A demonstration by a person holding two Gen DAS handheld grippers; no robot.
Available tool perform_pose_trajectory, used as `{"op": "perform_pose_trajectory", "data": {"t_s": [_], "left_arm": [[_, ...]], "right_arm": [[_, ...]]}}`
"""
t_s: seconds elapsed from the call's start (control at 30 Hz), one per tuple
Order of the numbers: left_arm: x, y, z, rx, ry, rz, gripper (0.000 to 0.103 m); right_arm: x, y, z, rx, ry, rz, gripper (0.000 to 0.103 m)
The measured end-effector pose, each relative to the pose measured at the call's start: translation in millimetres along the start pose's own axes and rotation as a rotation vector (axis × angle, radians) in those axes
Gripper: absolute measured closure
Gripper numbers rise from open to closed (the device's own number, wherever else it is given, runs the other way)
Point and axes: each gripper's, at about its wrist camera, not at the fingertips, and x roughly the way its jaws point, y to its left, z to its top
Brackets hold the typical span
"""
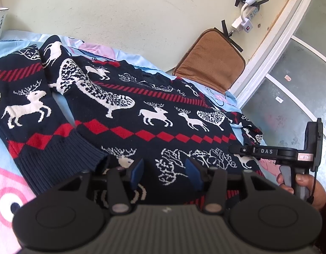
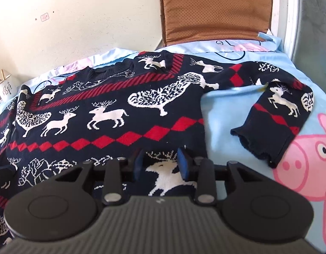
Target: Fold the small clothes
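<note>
Sweater (image 2: 112, 114): one; tools (image 1: 165, 174) (image 2: 161, 162): two, open.

Navy sweater (image 2: 112, 105) with white reindeer, red diamonds.

Black tongs (image 1: 165, 174), blue pads (image 1: 137, 172), "DAS" marking.

We see bright, even daylight in both views; the wall (image 2: 78, 21) glares pale, fisheye bending curves the edges, and corners go dark and soft.
</note>
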Motion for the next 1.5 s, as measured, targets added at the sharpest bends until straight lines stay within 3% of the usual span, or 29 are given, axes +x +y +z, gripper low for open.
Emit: {"op": "perform_pose_trajectory", "data": {"t_s": [0.4, 0.57, 0.8, 0.93, 1.07, 1.23, 1.47, 1.5], "left_arm": [[0, -4, -1, 0.048, -0.019, 0.066, 0.056], [2, -9, -2, 0.078, -0.017, 0.121, 0.056], [4, -24, -5, 0.159, -0.01, 0.179, 0.051], [-11, -36, 10, 0.145, -0.047, 0.102, 0.051], [-11, -67, 40, 0.214, -0.119, 0.043, 0.045], [43, -82, 63, 0.267, -0.047, 0.03, 0.045], [113, -56, 57, 0.185, 0.097, 0.066, 0.048], [114, -52, 53, 0.184, 0.085, 0.059, 0.047]], "right_arm": [[-1, -30, 4, 0.086, 0.019, 0.165, 0.064], [-14, -56, 6, 0.17, -0.05, 0.235, 0.06], [-28, -114, 3, 0.293, -0.108, 0.211, 0.057], [-39, -142, -1, 0.349, -0.145, 0.199, 0.057], [-44, -166, -2, 0.402, -0.188, 0.18, 0.055], [-44, -188, -1, 0.469, -0.238, 0.119, 0.055], [-31, -219, 7, 0.53, -0.248, -0.013, 0.051], [-25, -219, 10, 0.515, -0.234, -0.022, 0.051]]}}
